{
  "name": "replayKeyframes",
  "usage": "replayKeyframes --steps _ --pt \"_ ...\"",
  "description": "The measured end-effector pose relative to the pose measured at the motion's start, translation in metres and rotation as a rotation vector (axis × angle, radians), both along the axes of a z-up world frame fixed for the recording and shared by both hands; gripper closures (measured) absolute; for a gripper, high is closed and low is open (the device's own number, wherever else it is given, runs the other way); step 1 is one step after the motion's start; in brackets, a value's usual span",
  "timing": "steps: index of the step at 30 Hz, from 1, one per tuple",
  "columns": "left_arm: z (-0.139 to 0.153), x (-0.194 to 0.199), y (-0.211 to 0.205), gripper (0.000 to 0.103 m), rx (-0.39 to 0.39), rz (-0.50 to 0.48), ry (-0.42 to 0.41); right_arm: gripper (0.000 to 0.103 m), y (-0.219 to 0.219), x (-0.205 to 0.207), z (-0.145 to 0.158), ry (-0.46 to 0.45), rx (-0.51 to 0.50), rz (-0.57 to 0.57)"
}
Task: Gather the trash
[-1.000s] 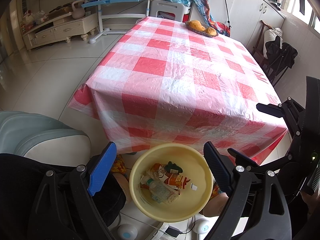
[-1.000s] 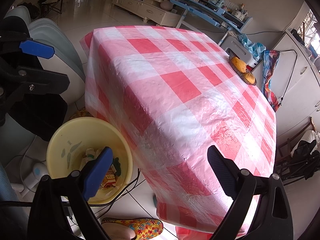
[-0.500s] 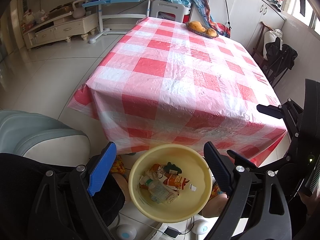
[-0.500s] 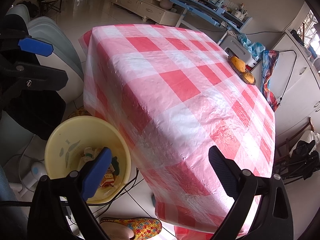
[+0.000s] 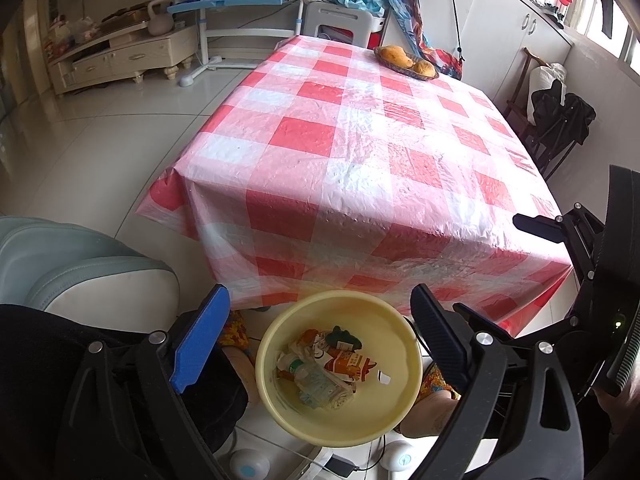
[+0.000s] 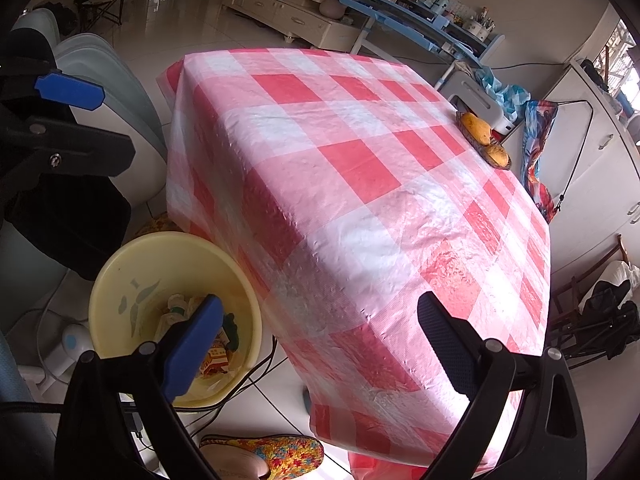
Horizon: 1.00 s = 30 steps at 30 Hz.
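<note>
Pale glossy floor tiles are running around the table [image 5: 360,152], which is wearing a red-and-white checked plastic cloth; I am taking the round yellow plastic basin [image 5: 400,412] on the floor at its near edge as my landmark. Inside the basin I am seeing the collected trash [image 5: 324,368]: a clear plastic bottle, crumpled white wrap and an orange-and-white printed packet. I am holding the left claw [image 5: 320,340] directly above the basin, jaws wide and carrying nothing, and the right claw [image 6: 320,344] beside the basin over the table's corner, equally wide and carrying nothing. Far across the table from the basin, only a shallow woven dish of orange fruit [image 5: 406,62] is showing, so I am judging the collecting nearly finished; next I should be scanning the floor for strays. Printing on the packet is too small to read.
</note>
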<state>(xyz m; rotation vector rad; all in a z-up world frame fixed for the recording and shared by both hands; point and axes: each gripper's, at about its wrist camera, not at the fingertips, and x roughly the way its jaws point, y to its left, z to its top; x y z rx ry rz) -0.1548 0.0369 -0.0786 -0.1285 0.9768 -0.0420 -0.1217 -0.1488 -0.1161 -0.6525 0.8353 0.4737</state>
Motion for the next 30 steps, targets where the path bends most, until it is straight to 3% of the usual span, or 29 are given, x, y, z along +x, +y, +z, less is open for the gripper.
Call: replayKeyframes --steps 18,23,30 --pt "0.002 0.0 -0.005 0.014 0.0 0.002 -0.007 0.01 0.0 0.001 -0.005 0.014 0.01 -0.013" --pt "0.013 -0.005 -0.027 0.014 0.049 0.003 -0.082 0.01 0.001 -0.003 0.005 0.0 0.039 -0.014" --pt "0.036 -0.012 -0.075 0.014 0.082 0.011 -0.204 0.01 -0.005 -0.025 0.03 -0.088 0.146 -0.034"
